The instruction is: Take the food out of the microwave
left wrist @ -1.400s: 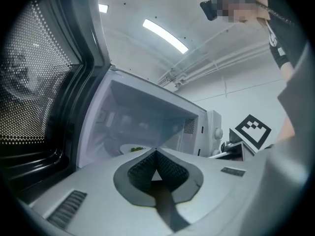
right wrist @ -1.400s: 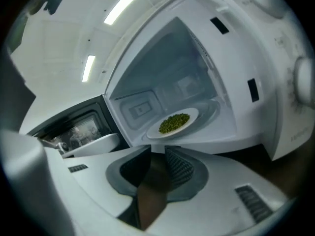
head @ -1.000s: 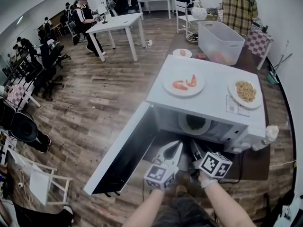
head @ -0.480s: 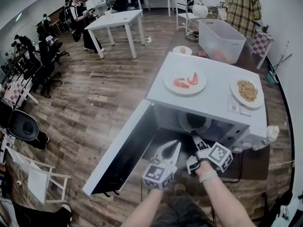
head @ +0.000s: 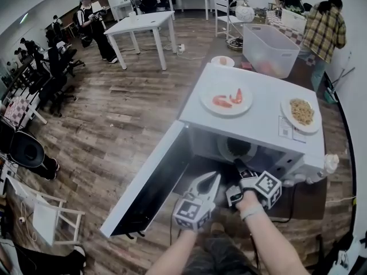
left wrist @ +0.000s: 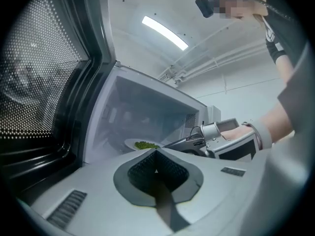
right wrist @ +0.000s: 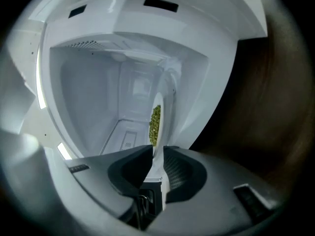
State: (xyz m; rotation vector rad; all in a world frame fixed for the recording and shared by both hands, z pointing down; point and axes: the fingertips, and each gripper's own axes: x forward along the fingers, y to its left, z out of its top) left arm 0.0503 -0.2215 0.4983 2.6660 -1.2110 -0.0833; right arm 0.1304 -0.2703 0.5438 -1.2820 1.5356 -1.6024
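I am at the pick-up step. The microwave (head: 261,128) stands with its door (head: 150,189) swung wide, and the plate (right wrist: 161,113) of green food sits inside, towards the right of the cavity. My right tool (right wrist: 156,155) is rolled on its side so that the plate's near rim stands edge-on between its jaws. They have just been closing, and from its own view the pads now look pressed on the rim from both sides. The plate has not left the microwave floor.

My left tool (left wrist: 156,155) has its jaws together on nothing and hovers level just outside the opening, beside the right one.

Next I judge I must confirm the pinch is firm, then lift only a little and draw the plate straight out towards me, keeping it level so the loose greens do not slide off. A rim grip on one edge lets the far side sag, so a slow pull is wise. The microwave top already carries a shrimp plate (head: 229,99) and a noodle plate (head: 301,113); bare space lies between them.
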